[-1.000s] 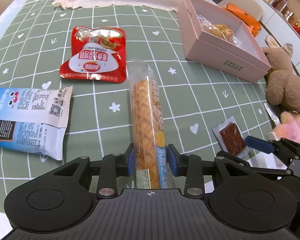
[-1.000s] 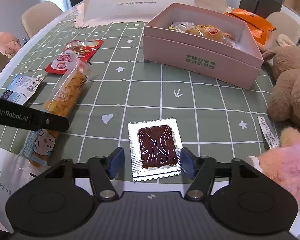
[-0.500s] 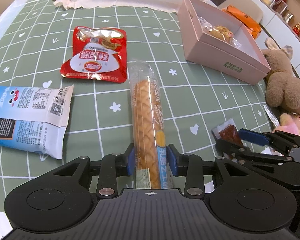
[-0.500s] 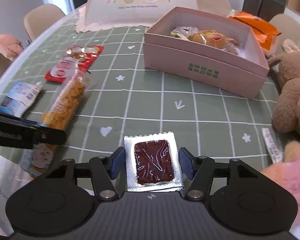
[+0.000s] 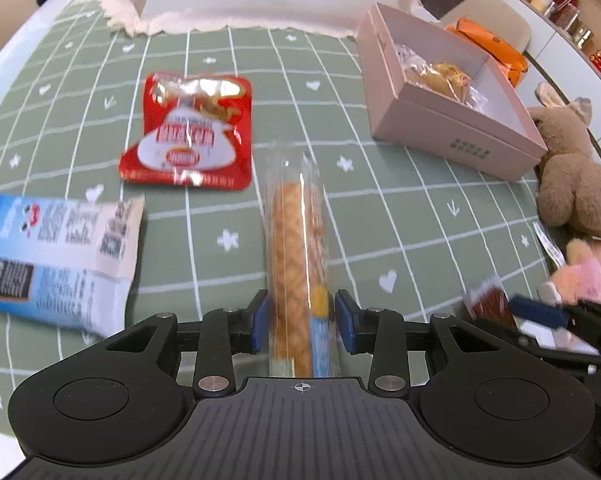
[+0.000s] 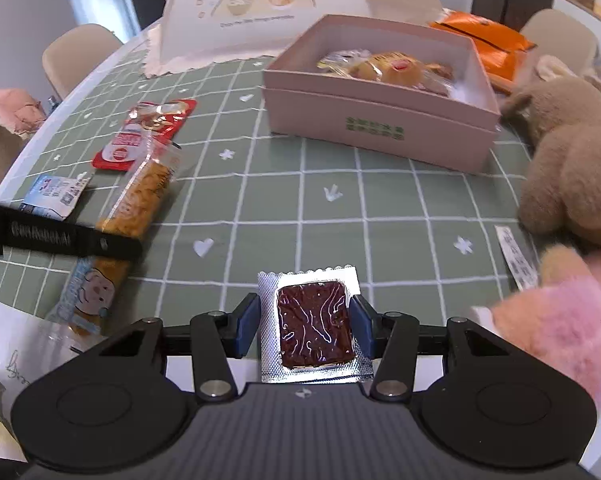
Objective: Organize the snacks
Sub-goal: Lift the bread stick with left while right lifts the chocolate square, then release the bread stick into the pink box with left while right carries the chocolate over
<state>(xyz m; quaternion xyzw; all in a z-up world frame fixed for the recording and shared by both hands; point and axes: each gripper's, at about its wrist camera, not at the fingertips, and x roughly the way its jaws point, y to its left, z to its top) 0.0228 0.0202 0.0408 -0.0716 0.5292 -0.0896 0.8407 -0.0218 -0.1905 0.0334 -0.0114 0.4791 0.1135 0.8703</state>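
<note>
My left gripper [image 5: 302,322] is shut on the near end of a long clear pack of orange crispy snack [image 5: 296,248], lifted off the table; the pack also shows in the right wrist view [image 6: 136,204]. My right gripper [image 6: 304,330] is shut on a silver foil packet with a dark brown square [image 6: 314,328], held above the table's near edge; the packet shows in the left wrist view [image 5: 490,304]. An open pink box [image 6: 380,128] holding wrapped snacks stands at the far right, also in the left wrist view [image 5: 452,136].
A red snack pouch [image 5: 188,148] and a blue-white packet [image 5: 56,256] lie on the green checked tablecloth at left. A brown plush [image 6: 572,156] and a pink plush [image 6: 556,320] sit at right. A food cover [image 6: 292,4] stands at the back; an orange bag [image 6: 484,40] lies behind the box.
Both grippers have risen with their packets. The right jaws closed in from wide open onto the foil packet. The long snack pack has left the table.
</note>
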